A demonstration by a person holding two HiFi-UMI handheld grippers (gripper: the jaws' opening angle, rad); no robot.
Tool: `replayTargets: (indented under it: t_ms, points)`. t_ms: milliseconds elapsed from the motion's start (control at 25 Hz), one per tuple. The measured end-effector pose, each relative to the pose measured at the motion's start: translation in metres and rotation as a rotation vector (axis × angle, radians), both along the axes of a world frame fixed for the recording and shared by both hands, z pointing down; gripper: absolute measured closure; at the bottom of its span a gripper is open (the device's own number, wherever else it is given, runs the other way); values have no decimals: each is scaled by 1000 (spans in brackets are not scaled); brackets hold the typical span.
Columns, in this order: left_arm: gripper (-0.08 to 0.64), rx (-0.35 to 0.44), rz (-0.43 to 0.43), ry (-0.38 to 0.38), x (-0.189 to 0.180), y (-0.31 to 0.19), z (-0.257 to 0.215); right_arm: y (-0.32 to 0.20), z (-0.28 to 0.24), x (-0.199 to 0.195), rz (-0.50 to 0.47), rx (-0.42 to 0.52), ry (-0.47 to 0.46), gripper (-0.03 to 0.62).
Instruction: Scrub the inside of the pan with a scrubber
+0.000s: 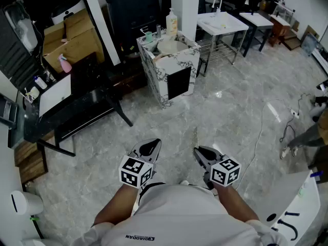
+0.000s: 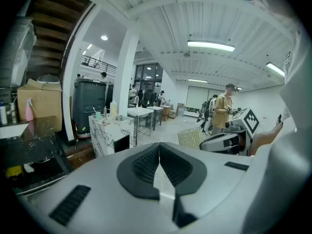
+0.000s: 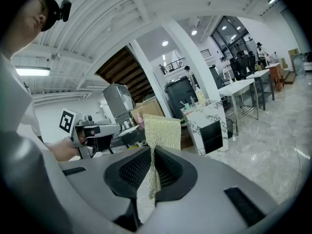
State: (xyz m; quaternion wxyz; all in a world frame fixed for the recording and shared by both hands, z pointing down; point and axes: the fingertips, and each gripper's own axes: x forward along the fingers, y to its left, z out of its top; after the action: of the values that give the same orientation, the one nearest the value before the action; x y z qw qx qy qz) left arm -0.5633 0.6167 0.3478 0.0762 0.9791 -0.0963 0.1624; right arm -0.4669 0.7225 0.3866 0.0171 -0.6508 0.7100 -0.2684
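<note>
Left gripper (image 1: pixel 153 144) — jaws together, nothing between them. Bare floor (image 1: pixel 225 111) lies open from it to the marble stand (image 1: pixel 169 70) ahead. Right gripper (image 1: pixel 199 153), just beside the left, is clamped on the mesh scrubber (image 3: pixel 162 130) — long axis along the jaws, flared free end toward the stand.

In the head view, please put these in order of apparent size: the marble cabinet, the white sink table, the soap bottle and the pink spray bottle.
1. marble cabinet
2. white sink table
3. soap bottle and pink spray bottle: nearly alike, so not ranked.
</note>
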Motion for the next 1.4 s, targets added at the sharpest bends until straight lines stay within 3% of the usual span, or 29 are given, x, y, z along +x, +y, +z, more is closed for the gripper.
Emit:
replayTargets:
  t_ms: [360,760,1400]
  points:
    - [545,-5,-32,9,12,10,3,13,8,21,7,-13,-6,532]
    - [545,-21,-51,4,34,19,6,11,-11,34,-61,57,28,531]
    - [545,-50,-16,-52,77,3,29,0,20,75,-20,16,-60,531]
